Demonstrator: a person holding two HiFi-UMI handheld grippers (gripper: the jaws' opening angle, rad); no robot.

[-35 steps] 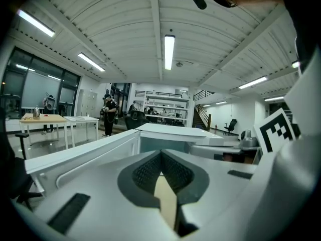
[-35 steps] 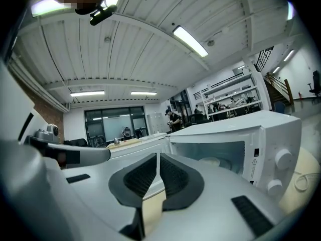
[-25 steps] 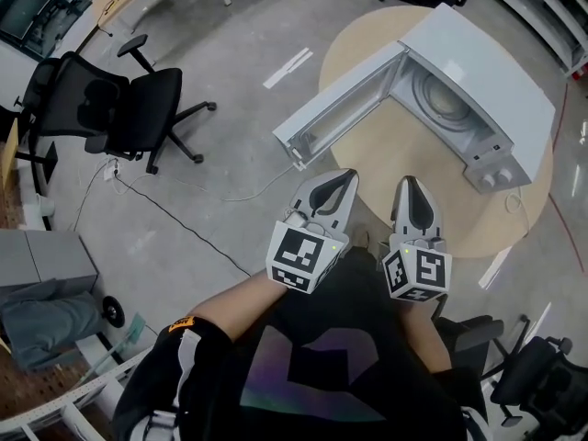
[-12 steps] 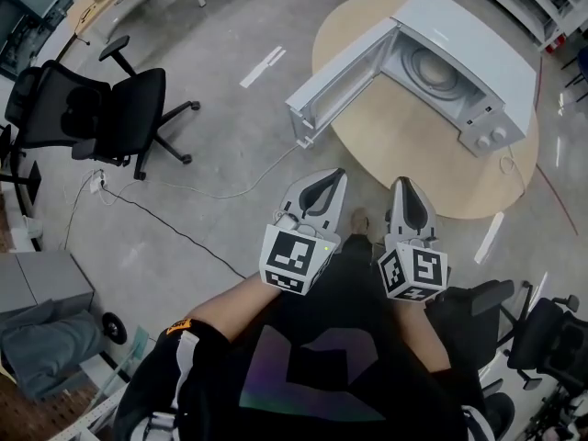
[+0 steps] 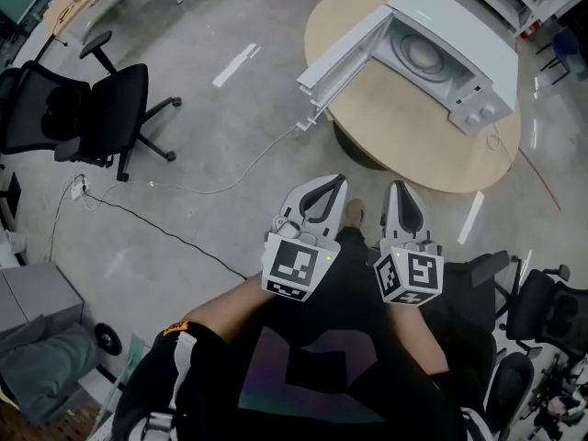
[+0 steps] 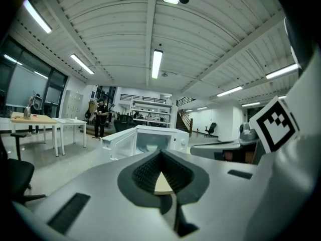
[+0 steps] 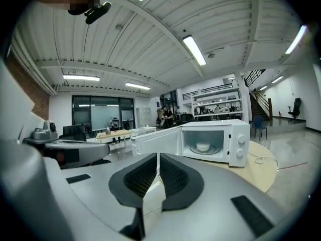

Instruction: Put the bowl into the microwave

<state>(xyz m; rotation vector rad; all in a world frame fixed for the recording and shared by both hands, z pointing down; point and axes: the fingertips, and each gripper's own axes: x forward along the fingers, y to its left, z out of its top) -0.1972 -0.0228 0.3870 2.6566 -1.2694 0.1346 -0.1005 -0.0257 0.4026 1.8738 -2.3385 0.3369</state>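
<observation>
Head view with both gripper views. The microwave [image 5: 459, 49] is shown on a round wooden table [image 5: 404, 145], with its door [image 5: 335, 58] swung fully open so that the door's far end reaches past the table's left edge. Inside the cavity, the bowl [image 7: 202, 146] is seen resting at the middle of the glass turntable [image 7: 203, 150]; nothing else is seen in the cavity. The bowl is small, white, round and upright; whether anything is in it cannot be made out.

The left gripper [image 5: 338, 184] and the right gripper [image 5: 402, 189] are held side by side close to the person's body, over the floor and well apart from the table. The left jaws are closed tip to tip, with only a small triangular gap left behind the tips, and nothing is gripped. The right jaws are pressed together with a thin slit between the pads, likewise empty.

Open concrete floor [image 5: 211, 127] lies between the grippers and the table's near edge. A white cable [image 5: 239, 180] trails across it, and a black office chair [image 5: 92, 108] stands well to the left.
</observation>
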